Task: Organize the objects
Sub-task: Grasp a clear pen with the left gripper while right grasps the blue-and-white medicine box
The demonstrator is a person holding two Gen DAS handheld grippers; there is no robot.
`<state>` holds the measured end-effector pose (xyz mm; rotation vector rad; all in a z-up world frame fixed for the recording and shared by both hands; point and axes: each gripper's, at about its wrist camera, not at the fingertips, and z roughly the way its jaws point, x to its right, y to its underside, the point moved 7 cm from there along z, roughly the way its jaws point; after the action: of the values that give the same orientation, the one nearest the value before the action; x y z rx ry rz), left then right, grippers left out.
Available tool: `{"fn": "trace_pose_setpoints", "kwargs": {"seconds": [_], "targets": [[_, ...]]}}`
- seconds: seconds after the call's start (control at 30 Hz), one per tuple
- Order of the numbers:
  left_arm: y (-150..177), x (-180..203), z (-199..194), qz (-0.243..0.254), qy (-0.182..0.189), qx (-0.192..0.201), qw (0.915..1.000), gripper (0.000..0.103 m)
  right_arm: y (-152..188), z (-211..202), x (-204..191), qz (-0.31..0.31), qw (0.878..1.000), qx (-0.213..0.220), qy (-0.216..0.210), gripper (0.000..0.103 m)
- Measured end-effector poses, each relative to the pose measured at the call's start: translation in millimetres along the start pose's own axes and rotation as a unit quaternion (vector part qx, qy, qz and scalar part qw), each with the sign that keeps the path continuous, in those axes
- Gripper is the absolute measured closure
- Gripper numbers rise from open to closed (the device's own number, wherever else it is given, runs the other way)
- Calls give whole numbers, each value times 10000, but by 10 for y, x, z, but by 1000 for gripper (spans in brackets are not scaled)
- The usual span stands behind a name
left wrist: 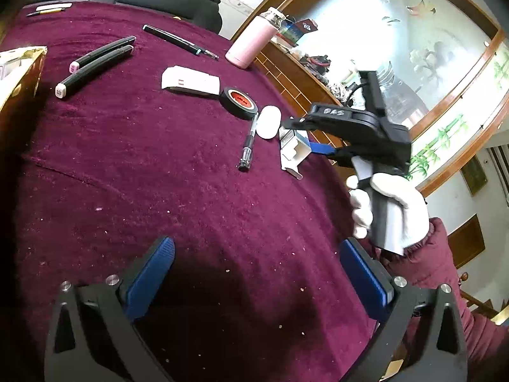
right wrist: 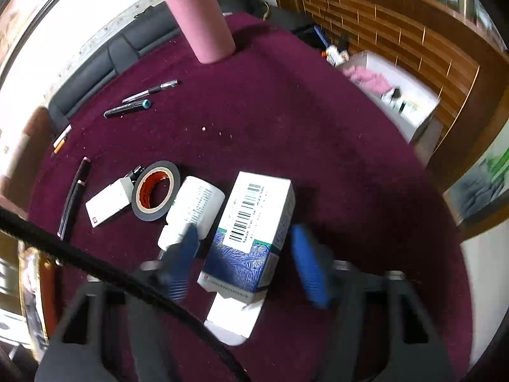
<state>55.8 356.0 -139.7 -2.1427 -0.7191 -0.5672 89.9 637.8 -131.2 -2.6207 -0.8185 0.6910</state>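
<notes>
Straddling the medicine box [right wrist: 254, 222], right gripper [right wrist: 248, 264] — bare maroon tablecloth [right wrist: 318, 133] beyond

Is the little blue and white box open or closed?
Open. The medicine box lies on the tablecloth with its white end flap sticking out, between the right gripper fingers.

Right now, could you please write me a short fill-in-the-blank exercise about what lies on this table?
1. The tablecloth is dark ____ in colour.
2. The medicine box lies between the fingers of the ____ gripper.
3. The roll of black tape has a ____ core.
4. The left gripper has ____ between its fingers.

Missing words: red; right; red; nothing
</notes>
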Motion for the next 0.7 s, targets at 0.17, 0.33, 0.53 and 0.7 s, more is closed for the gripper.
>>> {"fn": "trace_pose_setpoints", "kwargs": {"seconds": [0.17, 0.33, 0.53, 0.7], "targets": [[-25, 60, -7, -16, 21, -266, 9996, 5, 163, -246, 273, 418, 9970, 307, -571, 67], [-398, 457, 148, 1172, -470, -36, 9920, 5, 336, -293, 403, 654, 9874, 534, -1335, 67], [-795, 534, 926, 2137, -1231, -665, 9668, 40, 327, -293, 465, 893, 9793, 559, -1730, 70], [-827, 398, 1386, 2499, -1748, -1119, 9458, 75, 306, -282, 415, 840, 9802, 561, -1701, 69]]}}
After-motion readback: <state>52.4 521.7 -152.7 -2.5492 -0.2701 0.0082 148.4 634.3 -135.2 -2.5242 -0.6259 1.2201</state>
